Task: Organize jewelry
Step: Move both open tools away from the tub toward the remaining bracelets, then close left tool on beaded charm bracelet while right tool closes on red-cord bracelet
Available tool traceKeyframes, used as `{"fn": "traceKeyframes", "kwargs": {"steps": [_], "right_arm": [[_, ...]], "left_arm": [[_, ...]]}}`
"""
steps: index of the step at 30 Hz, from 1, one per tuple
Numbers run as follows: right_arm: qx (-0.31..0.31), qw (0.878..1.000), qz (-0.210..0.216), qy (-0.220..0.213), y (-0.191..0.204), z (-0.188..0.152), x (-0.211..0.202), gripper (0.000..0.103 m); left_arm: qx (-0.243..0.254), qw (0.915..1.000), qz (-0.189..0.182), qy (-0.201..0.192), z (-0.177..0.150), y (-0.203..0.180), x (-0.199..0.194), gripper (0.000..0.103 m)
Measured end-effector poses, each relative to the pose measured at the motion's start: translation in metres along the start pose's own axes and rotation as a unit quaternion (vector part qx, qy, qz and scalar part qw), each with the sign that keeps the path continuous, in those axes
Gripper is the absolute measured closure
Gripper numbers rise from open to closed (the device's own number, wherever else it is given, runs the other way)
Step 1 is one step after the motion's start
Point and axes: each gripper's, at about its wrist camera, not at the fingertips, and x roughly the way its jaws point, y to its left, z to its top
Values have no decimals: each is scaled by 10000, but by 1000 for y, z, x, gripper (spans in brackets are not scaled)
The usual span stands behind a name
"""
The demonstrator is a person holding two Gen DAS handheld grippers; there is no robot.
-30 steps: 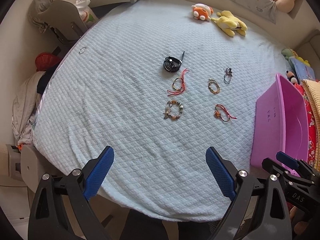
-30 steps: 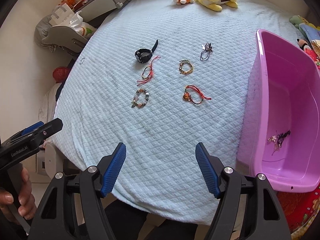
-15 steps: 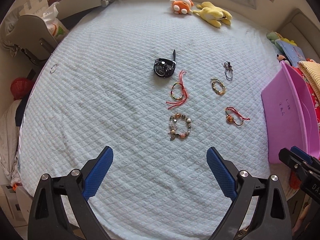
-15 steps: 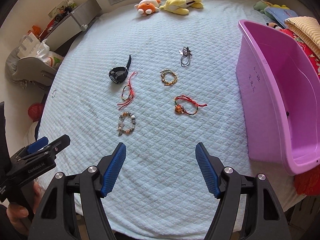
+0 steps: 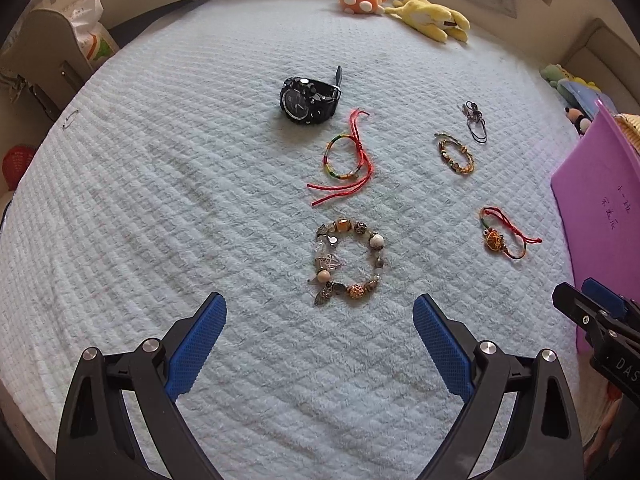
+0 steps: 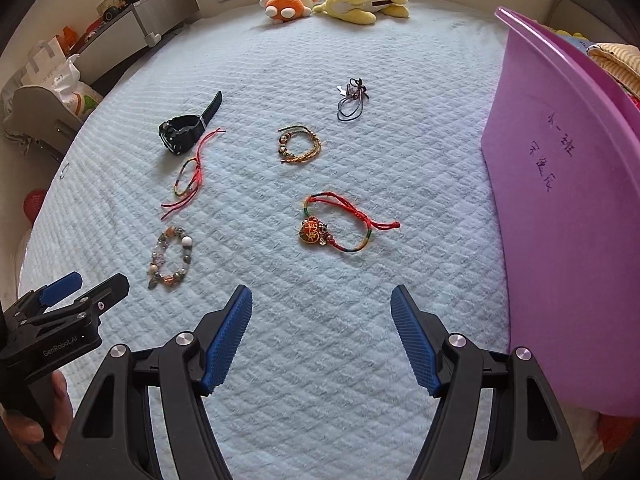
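Left gripper (image 5: 318, 330) hangs low over the bed w/ its blue pads wide apart, nothing in them, aimed at the bead bracelet (image 5: 349, 261), which lies just ahead, about midway btw the pads. Right gripper (image 6: 322, 330) is spread wide too & empty, pointing at the red cord bracelet w/ orange charm (image 6: 338, 226). Both sit flat-ish, tipped down a bit toward the blue blanket (image 5: 160, 200). Other bits lie further out: black watch (image 5: 310, 98), thin rainbow cord bracelet (image 5: 344, 158), gold braided bracelet (image 5: 456, 154) & small dark cord piece (image 5: 475, 122), all apart from each other. Pink tub (image 6: 560, 200) stands at the right, prob. where stuff goes. Bead bracelet looks floppy, bumpy & a bit heavy for its size; I'd pinch across one side of the ring, on the big beads, not the dangly charms. Cord ones look v. light & soft; they could slip or snag in the fuzzy blanket, so grab by the charm or knot.
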Motion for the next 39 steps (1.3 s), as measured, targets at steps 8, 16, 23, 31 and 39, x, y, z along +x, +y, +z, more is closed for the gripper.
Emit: {"fn": "traceKeyframes", "kwargs": {"steps": [8,16,23,31,39], "right_arm": [[-208,9996,121,-143,-12,0,38,34],[-165,9994,244,-204,-20,5,66,34],[-200,9990,272,-307,-23,11,81,34],[-337,9982,241,-426,-21,16,93,34],[-503,9971,215,-525,-18,24,98,34]], "left_arm": [[-150,9997,64,-184,-5,-11,30,10],[-179,9990,38,-397,-6,-19,46,10],[-168,9988,172,-432,-8,-22,63,10],[-116,9980,282,-549,-8,-26,73,9],[-129,9973,375,-616,-3,-27,80,6]]}}
